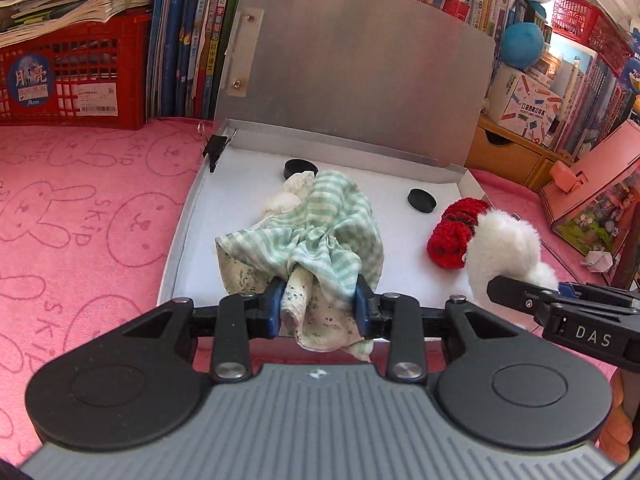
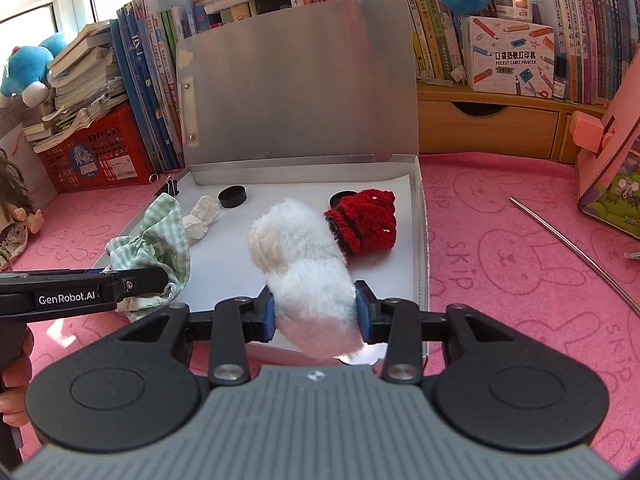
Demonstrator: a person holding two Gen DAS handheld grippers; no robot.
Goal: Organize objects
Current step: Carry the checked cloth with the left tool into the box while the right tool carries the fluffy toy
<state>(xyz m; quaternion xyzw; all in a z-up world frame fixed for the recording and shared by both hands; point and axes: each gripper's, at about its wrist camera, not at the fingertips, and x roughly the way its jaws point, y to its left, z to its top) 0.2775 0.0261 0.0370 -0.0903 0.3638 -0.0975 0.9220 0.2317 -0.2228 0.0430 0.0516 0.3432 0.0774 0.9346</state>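
Note:
An open metal case (image 1: 460,184) lies on the pink mat, lid up, with a white floor. My left gripper (image 1: 320,308) is shut on a green striped cloth (image 1: 320,224) bundled with a speckled cloth, held over the case's near left part; it also shows in the right wrist view (image 2: 160,236). My right gripper (image 2: 316,316) is shut on a white fluffy piece (image 2: 300,252) over the near middle of the case. A red knitted piece (image 2: 368,220) lies on the case floor just beyond it. Two black round discs (image 1: 300,168) (image 1: 422,200) and a crumpled white piece (image 2: 202,216) lie in the case.
A black binder clip (image 1: 216,146) grips the case's left rim. A red crate (image 1: 72,80) and upright books stand behind. A pink box (image 2: 612,152) and a metal rod (image 2: 576,248) lie right of the case. A doll (image 2: 12,208) sits far left.

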